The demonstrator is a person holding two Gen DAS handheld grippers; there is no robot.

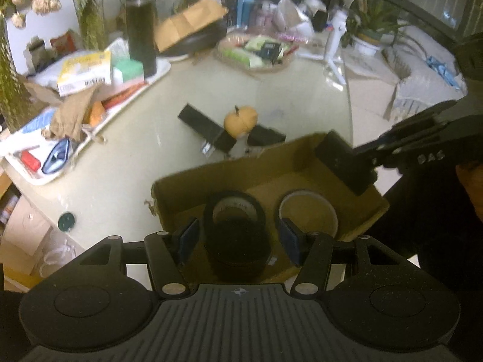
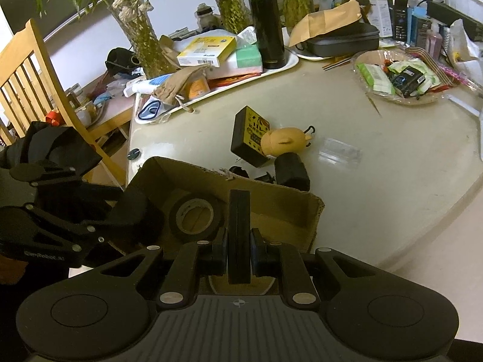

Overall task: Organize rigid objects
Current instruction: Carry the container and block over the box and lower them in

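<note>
A cardboard box [image 1: 211,175] sits on the table's near edge; it also shows in the right wrist view [image 2: 271,202]. Inside are a black tape roll [image 1: 234,208], a white-rimmed roll [image 1: 308,211] and a dark cylinder [image 1: 237,247]. My left gripper [image 1: 238,238] is open over the box, its pads either side of the dark cylinder, apart from it. My right gripper [image 2: 238,253] is shut on a flat black block [image 2: 238,229], held upright over the box; in the left wrist view this block [image 1: 344,163] hangs at the box's right corner.
Beyond the box lie a black battery pack with a yellow label [image 2: 249,140], a tan toy [image 2: 283,141] and a small black box [image 2: 291,172]. A white tray of clutter [image 2: 211,69] with a black flask [image 2: 267,21], a basket [image 2: 398,78] and a wooden chair [image 2: 33,69] surround them.
</note>
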